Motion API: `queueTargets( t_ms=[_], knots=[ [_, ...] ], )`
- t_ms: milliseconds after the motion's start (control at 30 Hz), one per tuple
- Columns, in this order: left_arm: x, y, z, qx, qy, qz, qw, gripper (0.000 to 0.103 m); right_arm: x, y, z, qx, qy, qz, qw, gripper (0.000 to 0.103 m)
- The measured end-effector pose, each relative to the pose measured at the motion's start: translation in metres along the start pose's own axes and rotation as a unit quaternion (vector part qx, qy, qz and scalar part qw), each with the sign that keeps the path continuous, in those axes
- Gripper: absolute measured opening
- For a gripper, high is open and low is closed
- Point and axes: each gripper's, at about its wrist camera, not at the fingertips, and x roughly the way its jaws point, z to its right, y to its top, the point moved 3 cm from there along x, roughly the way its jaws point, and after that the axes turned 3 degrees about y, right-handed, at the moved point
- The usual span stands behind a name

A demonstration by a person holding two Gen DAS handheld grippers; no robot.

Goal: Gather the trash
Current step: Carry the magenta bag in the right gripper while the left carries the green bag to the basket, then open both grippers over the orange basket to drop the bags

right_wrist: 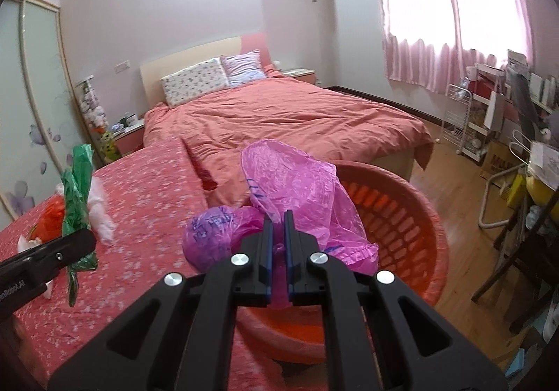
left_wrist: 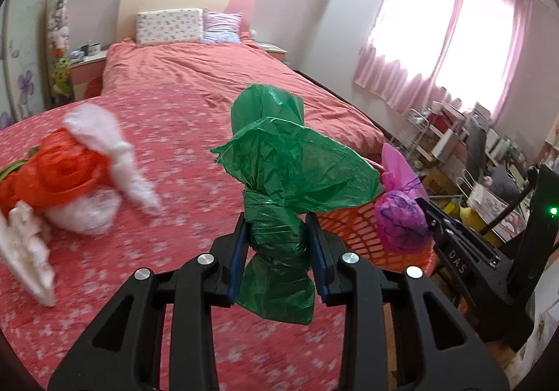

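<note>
A green bag [left_wrist: 276, 181] and a pink bag [right_wrist: 297, 188] with blue writing; an orange-red basket [right_wrist: 394, 216]; a red bedspread [left_wrist: 174, 153] speckled with white flowers; pink curtains [left_wrist: 447, 42].

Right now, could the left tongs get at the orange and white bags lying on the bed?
Probably not yet: the left tongs are shut on the green bag, so they are full. The orange and white bags lie uncovered on the bedspread, with nothing else in between.
</note>
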Motion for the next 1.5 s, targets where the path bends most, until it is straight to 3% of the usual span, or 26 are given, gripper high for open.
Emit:
queueTargets(
  t_ms=[300,967,1067,1133,1200,1367,1500],
  knots=[
    [0.030,0.004,0.042,0.035,-0.034,-0.016,0.9987,0.033,0.011,0.002,0.041,0.028,-0.026,0.001,0.999,0.007],
    [0.073,0.009,0.078,0.061,-0.066,-0.055,0.9945,0.033,0.038,0.005,0.085,0.059,-0.035,-0.005,0.998,0.008],
    [0.077,0.007,0.076,0.058,-0.063,-0.061,0.9945,0.041,0.041,0.004,0.086,0.058,-0.035,-0.004,0.998,0.013],
    [0.079,0.006,0.073,0.053,-0.057,-0.063,0.9950,0.053,0.044,0.003,0.088,0.059,-0.032,-0.009,0.998,0.021],
    [0.079,0.006,0.069,0.048,-0.053,-0.063,0.9955,0.059,0.046,0.001,0.089,0.062,-0.032,-0.010,0.997,0.032],
    [0.075,0.005,0.057,0.041,-0.029,-0.060,0.9970,0.063,0.048,-0.005,0.089,0.064,-0.038,-0.017,0.997,0.042],
    [0.065,0.003,0.042,0.038,0.002,-0.046,0.9982,0.070,0.044,-0.005,0.085,0.056,-0.043,-0.011,0.997,0.056]
  ],
)
